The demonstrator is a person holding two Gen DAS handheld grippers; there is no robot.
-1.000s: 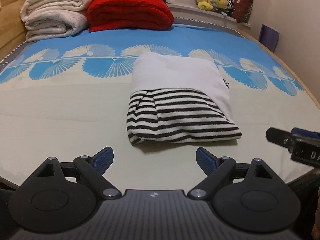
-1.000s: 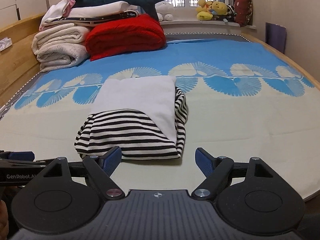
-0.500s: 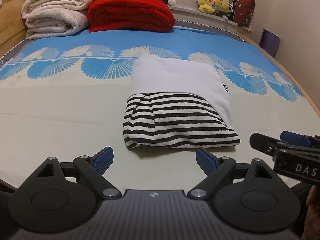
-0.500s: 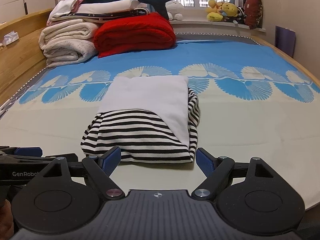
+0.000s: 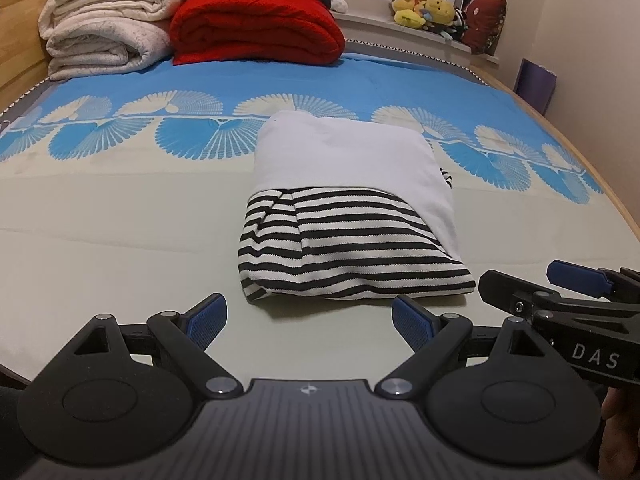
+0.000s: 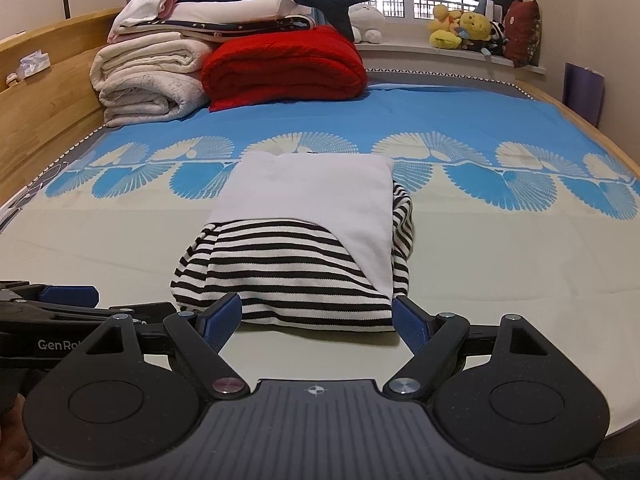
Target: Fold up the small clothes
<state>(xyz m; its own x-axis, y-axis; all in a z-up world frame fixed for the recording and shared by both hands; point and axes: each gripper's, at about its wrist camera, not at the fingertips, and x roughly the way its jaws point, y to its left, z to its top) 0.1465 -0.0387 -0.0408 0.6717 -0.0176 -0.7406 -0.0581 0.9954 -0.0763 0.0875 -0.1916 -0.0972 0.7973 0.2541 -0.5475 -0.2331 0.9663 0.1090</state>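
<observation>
Lying on: the bed sheet (image 6: pixel 500 264), cream at the near half, blue with pale fan motifs toward 12 o'clock.
Garment: a folded striped top (image 6: pixel 296 272) with a white panel over its far part sat at the middle of the bed; in the left wrist view (image 5: pixel 352 256) it lay just beyond the fingertips.
Left gripper (image 5: pixel 308 318): spread wide, holding nothing, short of the near hem.
Right gripper (image 6: pixel 318 314): spread wide, blue pads flanking the near hem; contact could not be told.
Head of bed: a red blanket (image 6: pixel 284 66) at 12 o'clock, cream blankets (image 6: pixel 148 80) at 11 o'clock.
Room: plush toys (image 6: pixel 464 30) on the windowsill at 1 o'clock; a wooden bed frame (image 6: pixel 44 92) at 10 o'clock.
</observation>
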